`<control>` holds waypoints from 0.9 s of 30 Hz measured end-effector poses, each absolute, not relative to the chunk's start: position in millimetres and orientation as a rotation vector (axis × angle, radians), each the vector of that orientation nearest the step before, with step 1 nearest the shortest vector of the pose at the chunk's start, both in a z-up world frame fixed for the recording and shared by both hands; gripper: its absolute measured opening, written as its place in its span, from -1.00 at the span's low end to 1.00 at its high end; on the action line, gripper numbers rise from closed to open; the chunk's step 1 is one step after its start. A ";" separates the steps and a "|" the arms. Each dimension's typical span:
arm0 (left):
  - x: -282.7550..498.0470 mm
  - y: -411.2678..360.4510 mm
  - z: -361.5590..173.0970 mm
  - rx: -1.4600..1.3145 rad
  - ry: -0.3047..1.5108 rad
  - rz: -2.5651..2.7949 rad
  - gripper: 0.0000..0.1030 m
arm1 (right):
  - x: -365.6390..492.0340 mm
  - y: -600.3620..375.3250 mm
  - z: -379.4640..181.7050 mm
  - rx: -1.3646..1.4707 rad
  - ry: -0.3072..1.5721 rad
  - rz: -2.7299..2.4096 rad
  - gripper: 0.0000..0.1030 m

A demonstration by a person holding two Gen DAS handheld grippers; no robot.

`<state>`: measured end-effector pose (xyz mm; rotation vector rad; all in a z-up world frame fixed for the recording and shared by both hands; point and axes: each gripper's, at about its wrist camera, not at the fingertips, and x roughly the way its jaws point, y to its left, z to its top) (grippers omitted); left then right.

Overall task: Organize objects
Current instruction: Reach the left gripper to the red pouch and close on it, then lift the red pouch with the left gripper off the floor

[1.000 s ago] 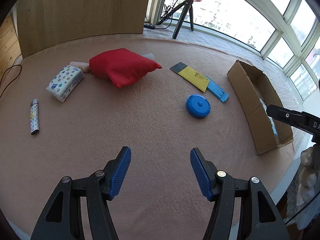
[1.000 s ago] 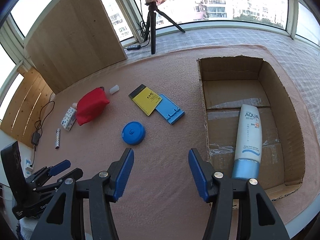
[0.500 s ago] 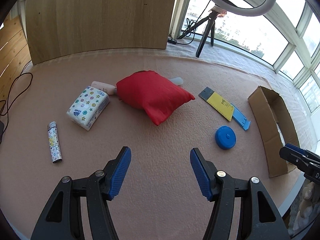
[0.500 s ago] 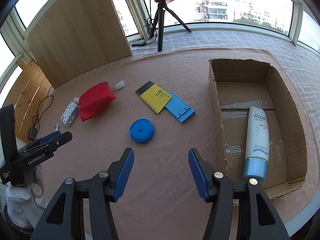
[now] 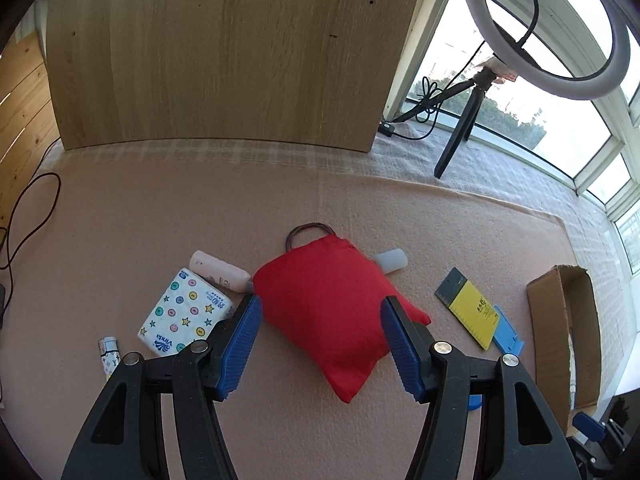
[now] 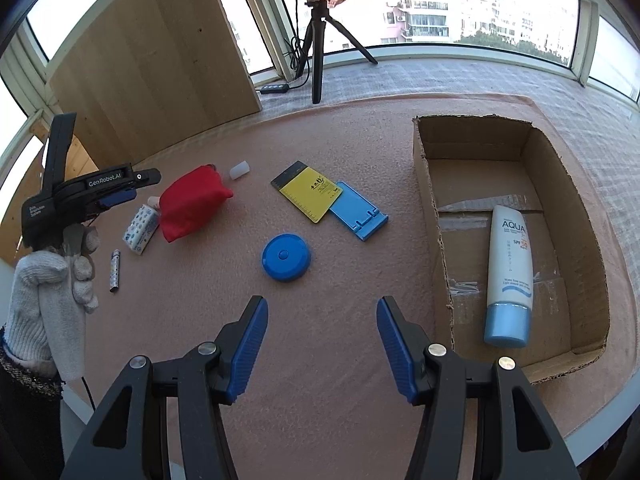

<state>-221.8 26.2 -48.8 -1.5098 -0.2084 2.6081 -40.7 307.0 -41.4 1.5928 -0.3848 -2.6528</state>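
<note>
Left wrist view: the left tool (image 5: 320, 344) hangs over the pink worktop (image 5: 120, 220) with its blue pads wide apart and nothing between them. Straight ahead lies the red pouch (image 5: 324, 312), its cord loop toward the wooden board (image 5: 224, 52) and its long axis running from there down toward the tool. A tissue pack (image 5: 184, 316) lies just left of it, with a white bottle (image 5: 218, 276) beside the pack's far end. A small patterned tube (image 5: 109, 354) lies nearer, at the left. To the right are a yellow card (image 5: 470, 308) overlapping a blue stand (image 5: 508, 338), and beyond them the cardboard box (image 5: 556, 320).

Right wrist view: the right tool (image 6: 322, 340) is likewise spread apart and empty, above bare worktop. A blue round case (image 6: 286, 258) lies just ahead. In the box at right a sunscreen tube (image 6: 510, 276) lies lengthwise, blue cap toward the camera. A gloved hand (image 6: 56, 276) holds the left tool at the far left, aimed at the pouch.
</note>
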 end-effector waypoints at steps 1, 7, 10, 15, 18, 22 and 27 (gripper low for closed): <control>-229.7 27.3 -50.9 -1.517 -0.212 2.607 0.26 | -39.6 306.7 -42.3 1.598 -0.389 -2.650 0.02; -275.4 28.8 -69.7 -1.572 -0.251 2.578 0.26 | -31.8 308.2 -52.0 1.641 -0.401 -2.634 0.02; -290.8 28.9 -79.8 -1.595 -0.266 2.569 0.26 | -27.7 311.9 -56.2 1.665 -0.408 -2.634 0.02; -303.7 33.3 -100.9 -1.655 -0.237 2.528 0.24 | -23.2 320.8 -60.4 1.690 -0.434 -2.643 0.02; -302.0 39.4 -111.3 -1.672 -0.199 2.497 0.08 | -23.1 323.7 -60.7 1.694 -0.440 -2.648 0.02; -286.6 50.4 -115.7 -1.640 -0.143 2.472 0.02 | -27.2 323.2 -61.1 1.692 -0.437 -2.642 0.02; -261.4 68.3 -119.5 -1.595 -0.057 2.426 -0.01 | -33.5 315.7 -59.6 1.679 -0.420 -2.627 0.02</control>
